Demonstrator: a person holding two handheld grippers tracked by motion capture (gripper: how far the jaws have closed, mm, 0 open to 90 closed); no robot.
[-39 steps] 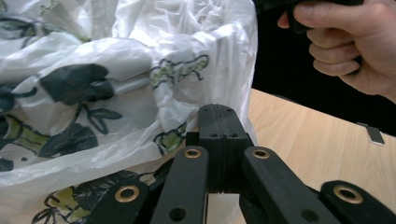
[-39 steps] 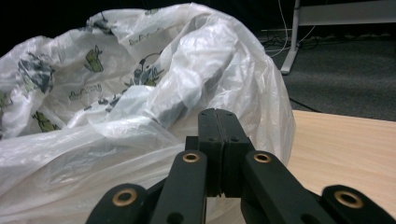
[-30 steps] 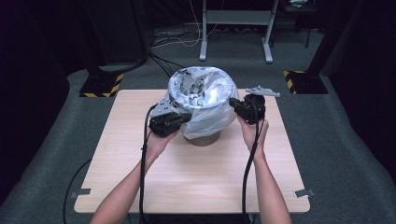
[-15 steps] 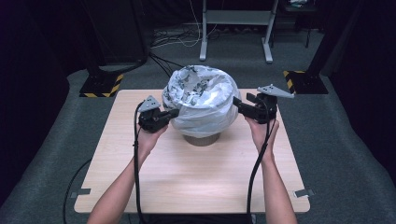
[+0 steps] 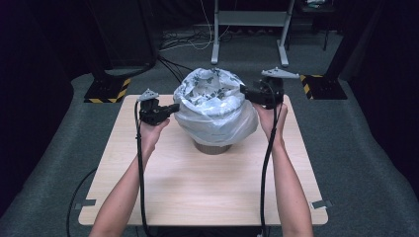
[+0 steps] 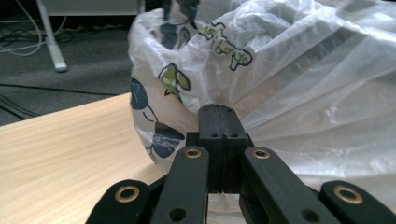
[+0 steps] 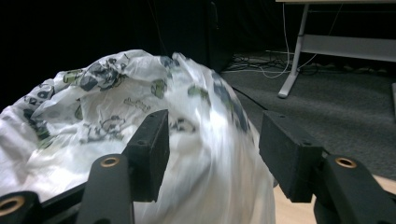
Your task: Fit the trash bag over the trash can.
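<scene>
A white plastic bag (image 5: 215,106) printed with dark leaves lines a round brown bin (image 5: 212,147) at the middle back of the wooden table (image 5: 197,197). My left gripper (image 5: 175,106) is at the bag's left side, shut on the film; in the left gripper view the bag's (image 6: 303,93) folds run into the closed left gripper (image 6: 222,112). My right gripper (image 5: 243,90) sits higher, at the bag's right rim. Its jaws have just been closing a little. In the right gripper view the right gripper (image 7: 212,126) stands open around the bag's (image 7: 116,116) rim, the pads not pressing.
Behind the table a grey metal stand (image 5: 249,19) rises from the carpet, with cables (image 5: 183,44) on the floor. Yellow-and-black striped bases stand at the back left (image 5: 106,91) and back right (image 5: 321,86). The table's front half is bare wood.
Both hands have moved apart, the left one outward to the left. The bag's mouth is spread wider. The right gripper rose and opened off the bag.
</scene>
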